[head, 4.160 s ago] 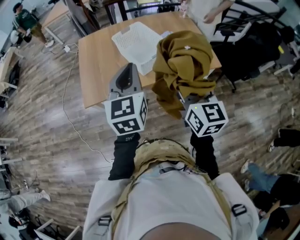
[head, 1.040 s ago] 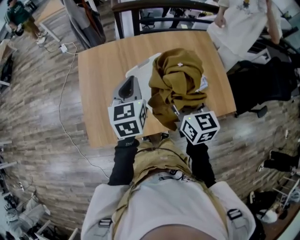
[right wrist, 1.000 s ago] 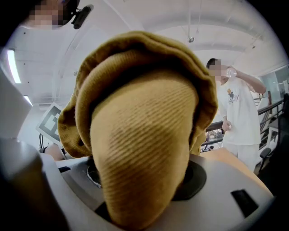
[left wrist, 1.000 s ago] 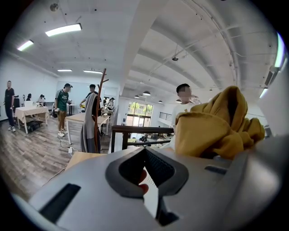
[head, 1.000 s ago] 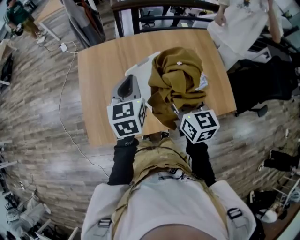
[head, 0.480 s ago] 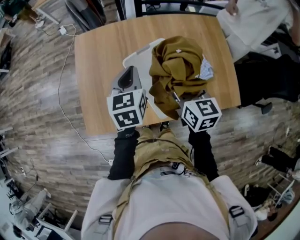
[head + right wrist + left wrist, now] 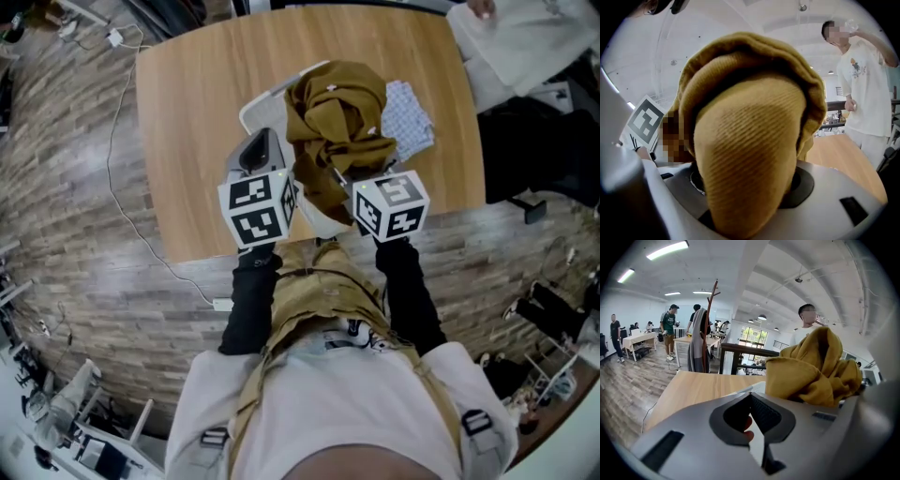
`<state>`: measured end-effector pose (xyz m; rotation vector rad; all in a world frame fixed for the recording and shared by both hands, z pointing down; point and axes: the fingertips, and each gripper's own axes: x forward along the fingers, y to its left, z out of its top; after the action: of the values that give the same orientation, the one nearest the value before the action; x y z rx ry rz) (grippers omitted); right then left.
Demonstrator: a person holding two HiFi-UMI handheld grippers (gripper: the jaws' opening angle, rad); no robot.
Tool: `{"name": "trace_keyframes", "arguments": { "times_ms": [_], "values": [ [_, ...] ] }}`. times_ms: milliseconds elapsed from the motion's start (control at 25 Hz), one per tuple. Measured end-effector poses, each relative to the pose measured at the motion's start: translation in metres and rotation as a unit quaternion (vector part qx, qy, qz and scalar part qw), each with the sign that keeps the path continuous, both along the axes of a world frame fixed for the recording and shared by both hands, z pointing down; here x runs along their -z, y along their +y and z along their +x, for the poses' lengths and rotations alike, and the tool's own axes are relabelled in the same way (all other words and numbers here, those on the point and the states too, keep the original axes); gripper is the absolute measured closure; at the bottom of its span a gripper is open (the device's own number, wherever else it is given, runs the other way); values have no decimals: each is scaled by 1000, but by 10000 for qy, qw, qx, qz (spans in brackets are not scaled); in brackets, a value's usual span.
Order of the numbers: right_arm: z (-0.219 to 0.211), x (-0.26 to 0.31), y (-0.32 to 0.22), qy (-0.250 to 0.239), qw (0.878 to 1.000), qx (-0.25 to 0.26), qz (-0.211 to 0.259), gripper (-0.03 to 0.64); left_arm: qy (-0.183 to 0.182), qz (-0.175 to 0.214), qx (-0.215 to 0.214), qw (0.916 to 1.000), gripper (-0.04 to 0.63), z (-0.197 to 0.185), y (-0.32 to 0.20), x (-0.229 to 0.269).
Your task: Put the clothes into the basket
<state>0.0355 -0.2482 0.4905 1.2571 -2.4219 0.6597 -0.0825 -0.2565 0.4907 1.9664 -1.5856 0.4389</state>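
I'm holding both arms out in front of me, black sleeves (image 7: 248, 300) side by side, each gripper tipping forward and down over the near edge of the wooden table (image 7: 187, 112). The left gripper (image 7: 261, 150) is sitting with its jaws pressed together and nothing between them, just beside the white basket (image 7: 258, 105). The right gripper (image 7: 349, 185) is pinching the mustard garment (image 7: 333, 112), which is bunching up and hanging over the basket. I can't tell whether the fabric is touching the basket yet.

In the right gripper view the garment is filling almost everything and burying the jaw tips. The garment and both grippers are covering most of the basket, so only its left rim is showing. A checked cloth (image 7: 410, 117) is peeking out to the garment's right, and I can't tell whether it is lying inside the basket or beside it.
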Motion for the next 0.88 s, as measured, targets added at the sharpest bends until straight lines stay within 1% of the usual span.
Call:
{"name": "trace_keyframes", "arguments": {
  "times_ms": [240, 480, 640, 800, 880],
  "values": [
    [1, -38, -5, 171, 9989, 201, -380, 337, -16, -419, -19, 9991, 595, 8, 4, -34],
    [-6, -80, -9, 618, 9931, 594, -798, 337, -59, -747, 3, 9972, 595, 4, 7, -55],
    [-15, -102, -14, 897, 9883, 831, -911, 337, -52, -847, -4, 9964, 595, 1, 7, -61],
    [-19, -114, -10, 1038, 9840, 1000, -1052, 337, -43, -885, 0, 9961, 595, 2, 10, -62],
    [-21, -125, -7, 1074, 9815, 1038, -1201, 337, -40, -903, 17, 9959, 595, 0, 11, -62]
  ]
}}
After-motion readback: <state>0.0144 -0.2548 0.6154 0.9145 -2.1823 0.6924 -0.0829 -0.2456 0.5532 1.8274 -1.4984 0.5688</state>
